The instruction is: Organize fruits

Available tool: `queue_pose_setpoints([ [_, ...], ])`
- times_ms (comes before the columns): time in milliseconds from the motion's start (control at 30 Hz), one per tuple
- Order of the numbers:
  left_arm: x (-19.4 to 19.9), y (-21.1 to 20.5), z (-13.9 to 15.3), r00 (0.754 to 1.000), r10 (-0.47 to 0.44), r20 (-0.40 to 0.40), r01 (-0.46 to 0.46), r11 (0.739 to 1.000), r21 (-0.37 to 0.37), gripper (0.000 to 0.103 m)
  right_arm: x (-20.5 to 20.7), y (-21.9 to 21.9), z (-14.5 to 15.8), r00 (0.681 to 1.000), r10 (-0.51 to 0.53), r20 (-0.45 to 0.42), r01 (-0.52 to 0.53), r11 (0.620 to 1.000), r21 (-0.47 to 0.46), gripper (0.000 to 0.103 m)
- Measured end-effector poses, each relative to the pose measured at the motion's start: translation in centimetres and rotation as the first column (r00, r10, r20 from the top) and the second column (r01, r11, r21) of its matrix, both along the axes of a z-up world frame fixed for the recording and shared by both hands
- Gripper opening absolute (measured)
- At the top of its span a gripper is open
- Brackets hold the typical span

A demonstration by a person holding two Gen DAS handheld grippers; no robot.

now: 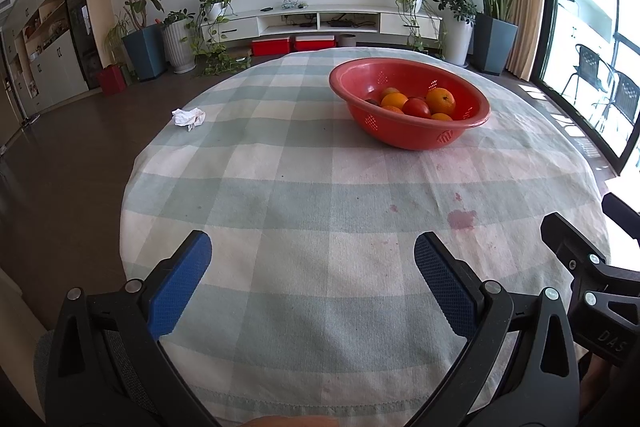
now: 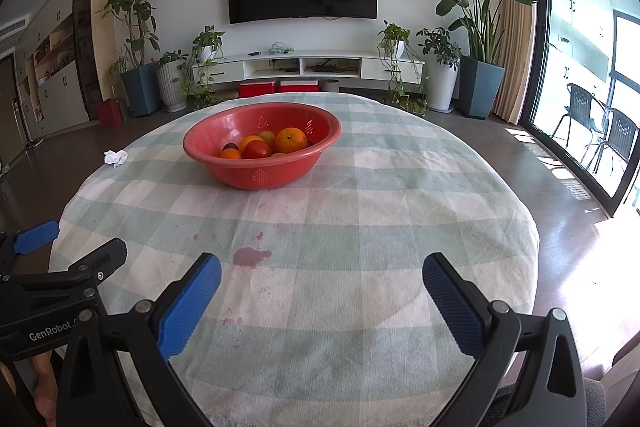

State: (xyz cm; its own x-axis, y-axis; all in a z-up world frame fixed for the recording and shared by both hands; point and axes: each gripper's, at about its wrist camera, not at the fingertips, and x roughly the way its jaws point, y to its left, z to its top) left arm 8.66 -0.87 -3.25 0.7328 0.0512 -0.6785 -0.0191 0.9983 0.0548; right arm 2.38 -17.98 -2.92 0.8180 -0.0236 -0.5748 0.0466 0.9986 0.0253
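A red perforated bowl (image 1: 416,137) stands on the far half of the round table; it also shows in the right wrist view (image 2: 256,175). Inside lie several oranges (image 1: 440,99) (image 2: 290,140) and a red tomato (image 1: 416,106) (image 2: 256,149). My left gripper (image 1: 312,251) is open and empty, low over the near table edge. My right gripper (image 2: 322,273) is open and empty, also near the front edge, beside the left one. Both are well short of the bowl.
The table wears a green-and-white checked cloth (image 1: 300,195) with reddish stains (image 2: 250,256). A crumpled white tissue (image 1: 189,117) lies at the far left edge. Beyond are a TV, potted plants and a glass door on the right.
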Motion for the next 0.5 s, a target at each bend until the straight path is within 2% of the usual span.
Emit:
queue_pose_setpoints([
  [500,-0.06,-0.01,-0.04,1.000,0.000,-0.001,0.000,1.000,-0.002,0.103,-0.05,-0.03,0.10,1.000,0.000,-0.002,0.000,1.000,-0.001,0.103],
])
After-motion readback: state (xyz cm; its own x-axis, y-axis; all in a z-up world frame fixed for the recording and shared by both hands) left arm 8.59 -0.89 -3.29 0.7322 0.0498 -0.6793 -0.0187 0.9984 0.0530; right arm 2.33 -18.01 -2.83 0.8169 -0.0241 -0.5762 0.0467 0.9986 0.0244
